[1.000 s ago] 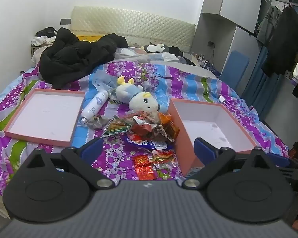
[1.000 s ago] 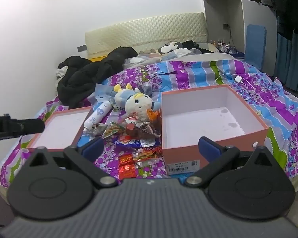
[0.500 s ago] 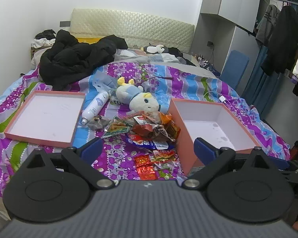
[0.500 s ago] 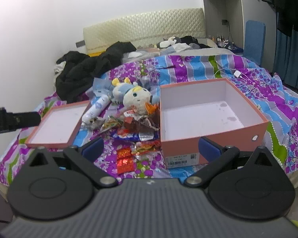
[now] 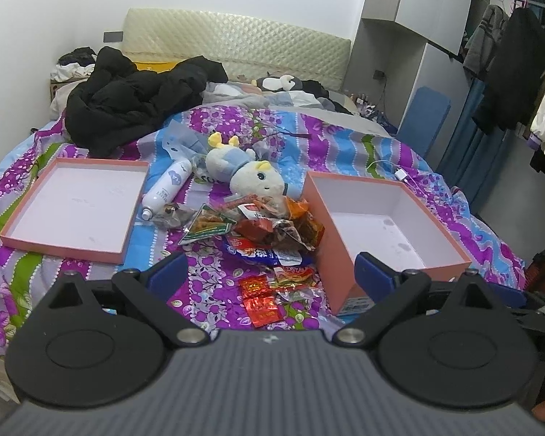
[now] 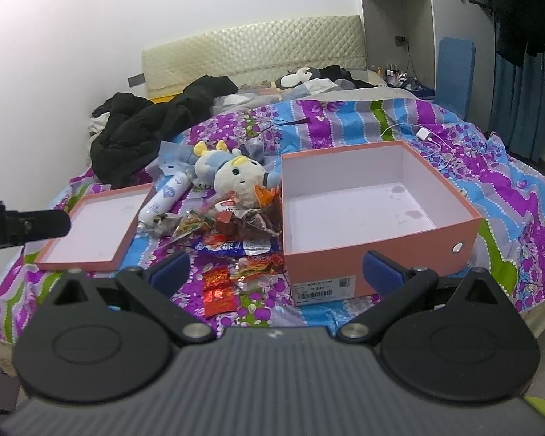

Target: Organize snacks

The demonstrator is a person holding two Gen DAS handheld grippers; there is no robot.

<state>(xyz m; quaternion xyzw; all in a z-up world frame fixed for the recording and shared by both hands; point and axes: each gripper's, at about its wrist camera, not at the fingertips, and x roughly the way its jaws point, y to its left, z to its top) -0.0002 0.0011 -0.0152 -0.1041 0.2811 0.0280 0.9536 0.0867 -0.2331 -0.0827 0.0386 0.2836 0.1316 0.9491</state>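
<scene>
A heap of snack packets [image 5: 272, 230] [image 6: 236, 230] lies on the purple patterned bedspread, with a few small red packets [image 5: 259, 299] [image 6: 218, 290] just in front of it. Right of the heap stands an open pink box [image 5: 332, 250] [image 6: 374, 254], white inside and holding nothing. Its shallow lid [image 5: 61, 249] [image 6: 80, 263] lies upturned to the left. My left gripper [image 5: 270, 274] hovers open above the bed's near edge, short of the red packets. My right gripper [image 6: 276, 271] is open too, in front of the box's near wall. Neither holds anything.
A plush toy [image 5: 250, 178] [image 6: 236, 176] and a white spray bottle [image 5: 167, 189] [image 6: 165, 196] lie behind the snacks. A black coat [image 5: 134, 105] is piled at the back left. A white charger and cable [image 5: 399, 174] lie beyond the box. Clothes hang at right.
Both views have drifted only slightly toward the bed. Nothing on the bedspread has moved, and both grippers have stayed open.
</scene>
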